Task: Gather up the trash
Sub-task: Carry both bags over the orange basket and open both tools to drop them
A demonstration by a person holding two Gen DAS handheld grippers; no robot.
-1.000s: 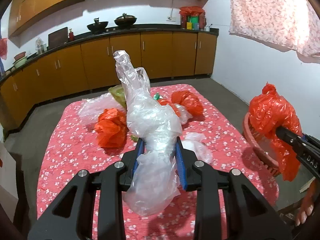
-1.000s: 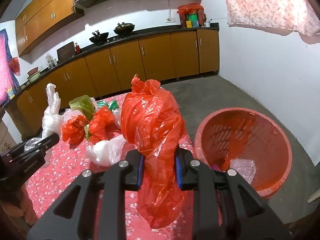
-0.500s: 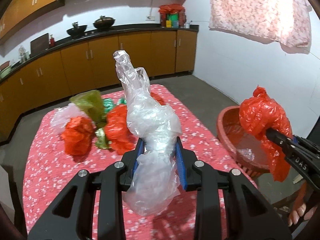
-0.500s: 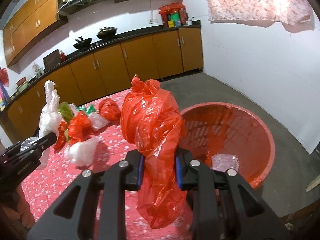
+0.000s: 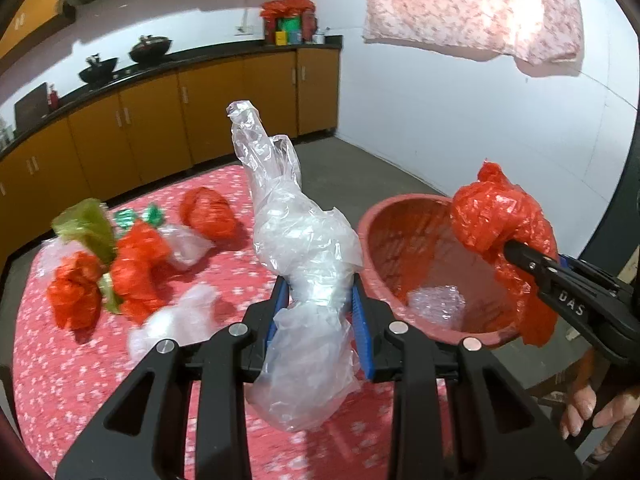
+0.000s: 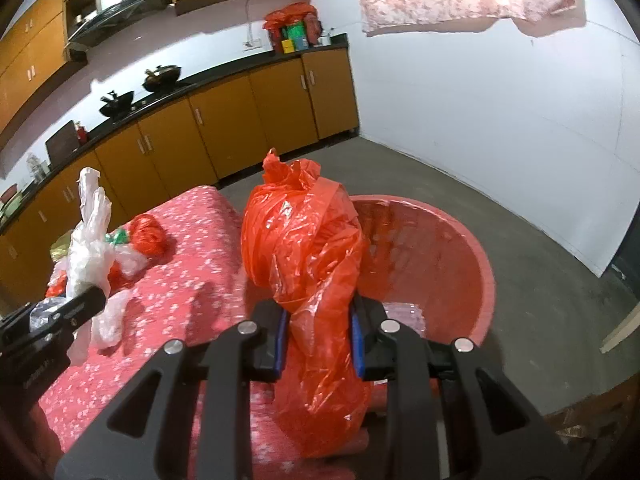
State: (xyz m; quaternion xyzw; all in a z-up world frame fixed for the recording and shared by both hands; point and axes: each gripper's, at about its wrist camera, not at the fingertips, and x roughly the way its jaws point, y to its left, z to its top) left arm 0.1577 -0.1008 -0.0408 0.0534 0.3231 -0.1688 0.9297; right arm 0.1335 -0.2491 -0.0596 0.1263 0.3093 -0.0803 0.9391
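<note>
**Desk:** What are the two tools carrying, and why are they held that way?

**Photographer:** Each is clamped on one piece of rubbish. The left gripper (image 5: 320, 310) squeezes a crumpled clear plastic bag (image 5: 304, 248) at its waist, so the bag stands up above the blue pads and hangs loose below them. The right gripper (image 6: 320, 332) pinches an orange plastic bag (image 6: 304, 252) the same way. Gripping at the middle, I judge, keeps the limp film bunched together for the carry.

**Desk:** Where is the bin in relation to them?

**Photographer:** A red basket (image 5: 404, 216) sits just off the edge of the table (image 5: 60, 364), which wears a red flowered cloth. In the right wrist view the orange bag hangs in front of the basket's near rim, seemingly over its mouth. The clear bag appears to be above the table edge, beside the basket, not over it. One clear wrapper (image 5: 436, 300) already lies inside.

**Desk:** And what remains?

**Photographer:** Several orange bags (image 5: 140, 264), a green one (image 5: 86, 228) and clear scraps (image 5: 176, 320) lie on the cloth, well apart from both tools. The collecting looks less than half done.
</note>
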